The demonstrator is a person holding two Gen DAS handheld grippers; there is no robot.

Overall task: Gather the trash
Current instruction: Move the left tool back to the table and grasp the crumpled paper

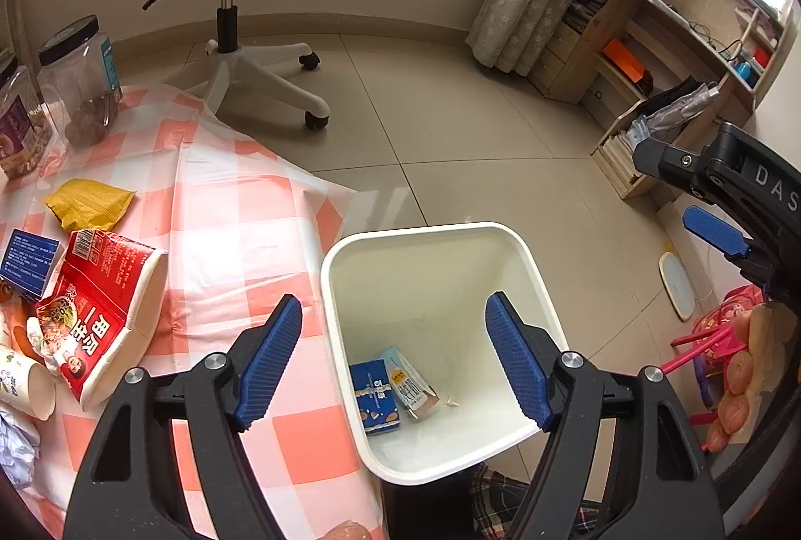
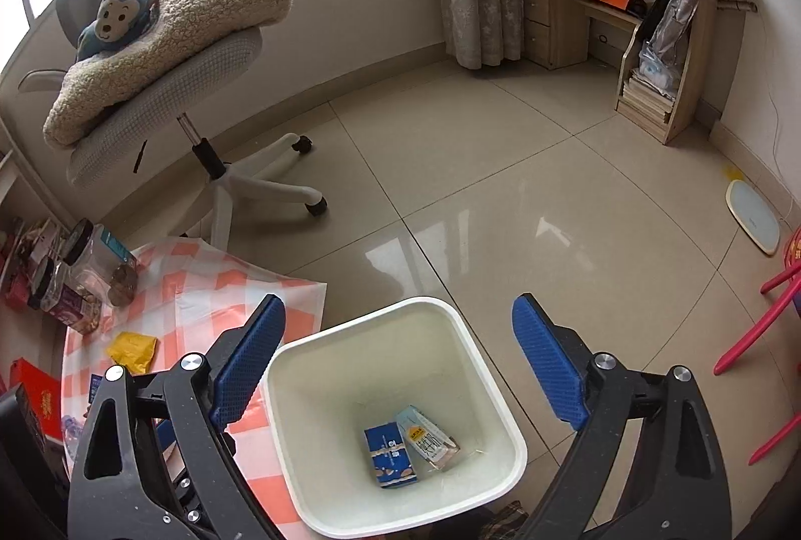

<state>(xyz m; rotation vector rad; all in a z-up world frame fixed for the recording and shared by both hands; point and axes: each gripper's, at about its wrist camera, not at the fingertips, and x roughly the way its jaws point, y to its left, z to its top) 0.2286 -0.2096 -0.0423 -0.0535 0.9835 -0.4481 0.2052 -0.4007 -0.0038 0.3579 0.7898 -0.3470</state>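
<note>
Both my grippers, left (image 1: 393, 360) and right (image 2: 398, 362), hang released and empty over the bin (image 1: 523, 249); two cartons (image 1: 374, 397) lie inside below. Remaining trash (image 1: 100, 315) sits left on the cloth; a careless reach could knock jars.

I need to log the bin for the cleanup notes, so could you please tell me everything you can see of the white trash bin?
The white trash bin is a smooth, plastic-looking tub with a rounded-square rolled rim and walls tapering downward. It stands upright and open on the tiled floor, beside the hanging edge of the orange-checked cloth. On its bottom lie a blue carton and a pale carton, side by side, plus small scraps. Nothing grips it.
</note>
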